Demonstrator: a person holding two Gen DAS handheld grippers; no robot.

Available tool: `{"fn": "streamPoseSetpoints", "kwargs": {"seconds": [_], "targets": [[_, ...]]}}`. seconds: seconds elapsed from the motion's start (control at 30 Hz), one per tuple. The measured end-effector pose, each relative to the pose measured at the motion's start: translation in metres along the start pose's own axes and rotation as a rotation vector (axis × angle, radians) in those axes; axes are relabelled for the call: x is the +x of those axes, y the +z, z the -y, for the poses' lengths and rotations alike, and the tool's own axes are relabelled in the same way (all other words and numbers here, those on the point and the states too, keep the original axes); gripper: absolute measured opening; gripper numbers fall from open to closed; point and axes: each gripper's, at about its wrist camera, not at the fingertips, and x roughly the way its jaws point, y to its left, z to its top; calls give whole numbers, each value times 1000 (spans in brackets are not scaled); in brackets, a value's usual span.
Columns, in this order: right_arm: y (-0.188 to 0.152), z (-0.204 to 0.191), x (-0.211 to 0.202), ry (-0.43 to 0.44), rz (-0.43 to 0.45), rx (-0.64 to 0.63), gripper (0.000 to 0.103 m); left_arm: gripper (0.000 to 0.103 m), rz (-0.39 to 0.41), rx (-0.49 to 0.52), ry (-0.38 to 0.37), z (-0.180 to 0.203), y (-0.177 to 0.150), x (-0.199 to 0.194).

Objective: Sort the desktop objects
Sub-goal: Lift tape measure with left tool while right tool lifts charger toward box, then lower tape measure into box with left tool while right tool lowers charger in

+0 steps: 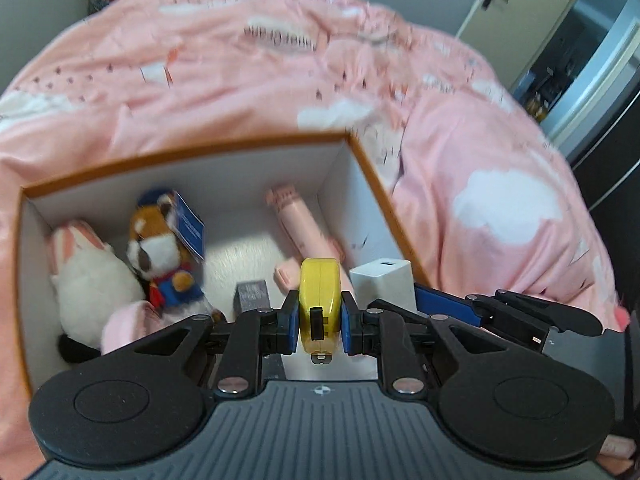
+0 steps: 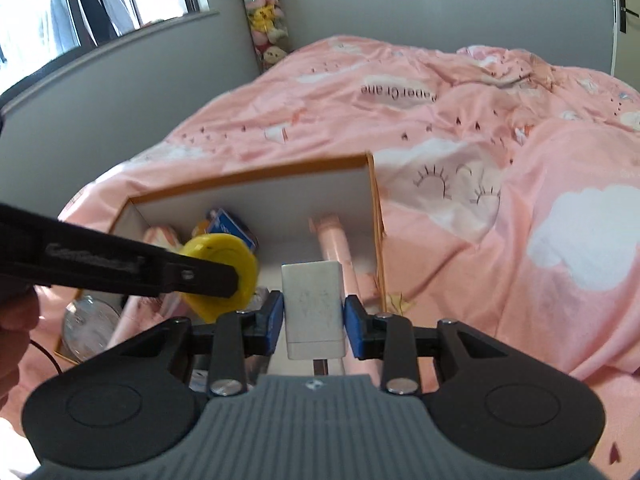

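The yellow tape measure point(image 1: 319, 304) sits clamped in the left gripper point(image 1: 319, 322) above the orange-rimmed box point(image 1: 180, 150). Just to its right, the right gripper point(image 2: 314, 318) pinches the white charger point(image 2: 313, 308) over the same box. Already inside lie two plush toys point(image 1: 160, 256) and a pink tube point(image 1: 298, 226). Both carried items look yet to be dropped in, on the pink duvet point(image 2: 500, 160).

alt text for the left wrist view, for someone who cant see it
The left gripper clamps a small yellow tape measure above an open orange-rimmed white cardboard box on a pink cloud-print quilt. Inside lie a white plush rabbit, a brown plush fox and a pink tube; a white charger block is held alongside.
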Motion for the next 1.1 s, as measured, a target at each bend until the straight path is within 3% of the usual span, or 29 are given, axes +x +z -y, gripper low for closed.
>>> {"fn": "streamPoseSetpoints", "kwargs": {"seconds": [0.67,1.1], "targets": [[-15,-24,33,-21,-108,-214,35,22,-197,6,149,5,-1,52],[-11,-29,41,-32,-121,-280,35,22,-201,-78,158,-4,0,54]]}}
